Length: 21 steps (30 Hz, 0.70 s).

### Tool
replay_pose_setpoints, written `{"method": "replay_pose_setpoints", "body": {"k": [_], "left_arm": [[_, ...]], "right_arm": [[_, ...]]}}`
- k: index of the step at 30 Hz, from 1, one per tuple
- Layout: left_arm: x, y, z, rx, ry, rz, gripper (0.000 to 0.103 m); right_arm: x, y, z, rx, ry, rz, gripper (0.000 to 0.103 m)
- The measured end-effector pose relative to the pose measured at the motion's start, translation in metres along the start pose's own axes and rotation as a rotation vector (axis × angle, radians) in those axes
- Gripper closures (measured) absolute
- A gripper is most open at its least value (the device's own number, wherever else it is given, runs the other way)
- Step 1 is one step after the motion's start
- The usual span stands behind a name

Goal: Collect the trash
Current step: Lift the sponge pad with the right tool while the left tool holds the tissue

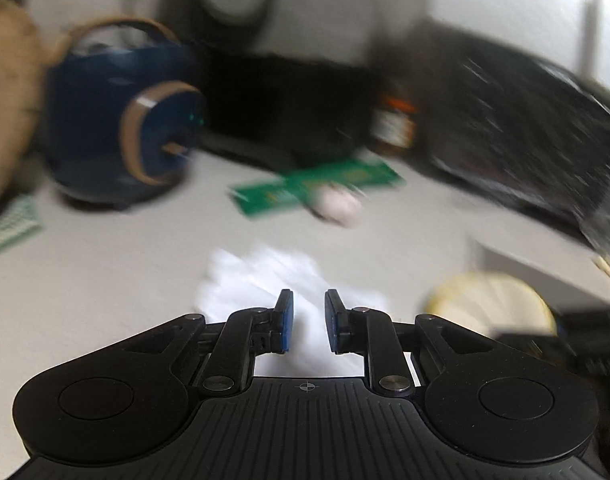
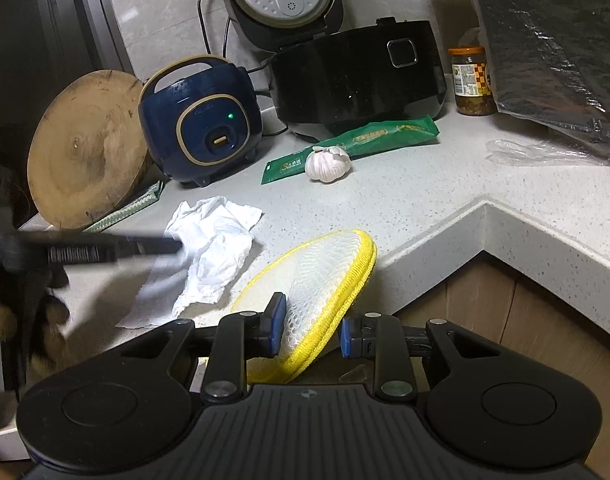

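Blurring left view, white paper (image 1: 261, 280) smeared

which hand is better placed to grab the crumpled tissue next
Left. Its gripper is already over the tissue, jaws either side of it. The right gripper straddles the yellow mesh cover instead.

White paper towel (image 2: 213, 248), yellow-rimmed mesh cover (image 2: 325, 276), navy cooker (image 2: 201, 120) w/ gold trim.

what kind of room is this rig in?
Most likely a home kitchen: a speckled stone countertop holding an open black rice cooker, a small blue cooker, a round wooden chopping board and a garlic bulb.
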<state>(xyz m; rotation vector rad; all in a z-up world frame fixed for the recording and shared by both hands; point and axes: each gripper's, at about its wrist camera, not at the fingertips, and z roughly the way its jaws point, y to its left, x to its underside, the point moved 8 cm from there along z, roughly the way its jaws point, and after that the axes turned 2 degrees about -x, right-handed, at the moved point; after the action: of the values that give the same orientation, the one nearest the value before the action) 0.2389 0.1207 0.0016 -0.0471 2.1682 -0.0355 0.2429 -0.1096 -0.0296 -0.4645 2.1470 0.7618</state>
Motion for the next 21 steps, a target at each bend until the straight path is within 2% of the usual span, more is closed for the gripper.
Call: {"method": "replay_pose_setpoints", "body": {"k": [3, 5, 8, 10, 16, 18, 21], "left_arm": [[-0.008, 0.029, 0.008, -0.064, -0.024, -0.108, 0.083], [-0.012, 0.043, 0.019, -0.066, -0.013, -0.174, 0.082], [-0.007, 0.046, 0.04, 0.001, 0.063, -0.241, 0.082], [-0.001, 0.036, 0.045, 0.055, 0.104, -0.236, 0.082], [0.024, -0.02, 0.031, 0.221, 0.182, -0.086, 0.082], [0.035, -0.034, 0.026, 0.234, 0.213, -0.003, 0.082], [0.046, -0.053, 0.014, 0.191, 0.178, 0.197, 0.082]], "right_arm": [[0.002, 0.002, -0.001, 0.01, -0.012, -0.015, 0.077], [0.005, 0.004, -0.002, 0.006, -0.014, -0.023, 0.076], [0.008, 0.007, -0.002, -0.016, -0.009, -0.015, 0.076], [0.01, 0.012, -0.003, -0.045, -0.001, -0.01, 0.076], [0.014, 0.019, -0.001, -0.068, -0.003, -0.012, 0.076], [0.014, 0.018, 0.0, -0.072, -0.002, -0.004, 0.076], [0.016, 0.017, 0.0, -0.072, -0.005, -0.002, 0.075]]}}
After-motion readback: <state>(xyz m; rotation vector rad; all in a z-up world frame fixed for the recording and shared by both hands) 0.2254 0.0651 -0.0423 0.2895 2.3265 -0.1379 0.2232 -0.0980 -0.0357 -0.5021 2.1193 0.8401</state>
